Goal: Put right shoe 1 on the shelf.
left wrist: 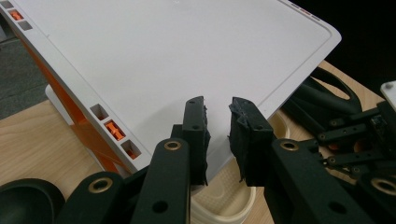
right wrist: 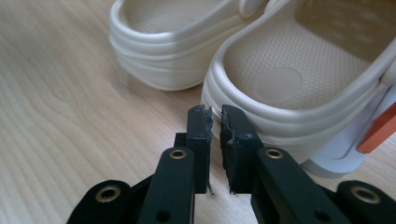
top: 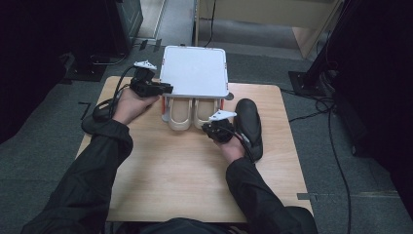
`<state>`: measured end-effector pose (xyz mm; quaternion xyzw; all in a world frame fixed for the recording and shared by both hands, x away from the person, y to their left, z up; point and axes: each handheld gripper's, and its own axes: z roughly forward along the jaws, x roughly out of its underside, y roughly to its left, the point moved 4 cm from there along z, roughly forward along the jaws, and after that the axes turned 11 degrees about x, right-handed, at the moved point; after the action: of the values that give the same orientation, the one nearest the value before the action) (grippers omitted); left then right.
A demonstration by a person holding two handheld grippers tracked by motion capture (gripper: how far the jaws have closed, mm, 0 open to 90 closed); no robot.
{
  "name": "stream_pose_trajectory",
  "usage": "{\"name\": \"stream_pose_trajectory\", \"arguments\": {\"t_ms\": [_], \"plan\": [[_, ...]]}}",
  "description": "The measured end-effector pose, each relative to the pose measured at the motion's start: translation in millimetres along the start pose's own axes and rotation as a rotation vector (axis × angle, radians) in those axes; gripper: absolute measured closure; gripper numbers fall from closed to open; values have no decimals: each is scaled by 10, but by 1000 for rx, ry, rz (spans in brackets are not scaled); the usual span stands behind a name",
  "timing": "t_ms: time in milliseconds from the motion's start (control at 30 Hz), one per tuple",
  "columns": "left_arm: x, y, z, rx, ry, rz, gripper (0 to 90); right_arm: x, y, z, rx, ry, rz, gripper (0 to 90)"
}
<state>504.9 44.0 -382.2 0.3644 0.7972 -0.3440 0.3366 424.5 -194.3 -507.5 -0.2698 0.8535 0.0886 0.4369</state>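
Both grippers at the white rack, cream clogs tucked under its top shelf.

I see the left gripper [top: 165, 88] at the left front corner of the white shoe rack [top: 195, 70]; in its own view its jaws stand a narrow gap apart over the top panel's edge [left wrist: 163, 65], and I cannot tell whether the pads pinch that edge. My right gripper [right wrist: 215, 116] sits low on the wooden table [top: 165, 175] just in front of the right cream clog [right wrist: 299, 79], jaws nearly together with nothing between them, pads clear of the heel rim. The left cream clog [right wrist: 168, 42] lies just beside its mate, heels toward me. A black clog [top: 249, 124] rests on the table right of the rack, beside my right hand [top: 233, 146].
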Motion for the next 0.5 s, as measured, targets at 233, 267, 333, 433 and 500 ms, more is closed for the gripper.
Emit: {"name": "stream_pose_trajectory", "arguments": {"t_ms": [233, 267, 333, 433, 500], "plan": [[-6, -5, 0, 7, -11, -16, 704, 24, -34, -54, -47, 13, 63, 748], [-6, -5, -2, 11, -14, -19, 691, 20, -38, -65, -49, 10, 67, 742], [-6, -2, -5, 18, -18, -27, 659, 16, -36, -82, -59, 9, 78, 730], [1, 9, -73, 22, -22, -46, 608, 19, -7, -178, -100, 7, 85, 688], [4, 3, -99, 17, -20, -41, 575, 23, 1, -194, -103, -1, 80, 679]]}}
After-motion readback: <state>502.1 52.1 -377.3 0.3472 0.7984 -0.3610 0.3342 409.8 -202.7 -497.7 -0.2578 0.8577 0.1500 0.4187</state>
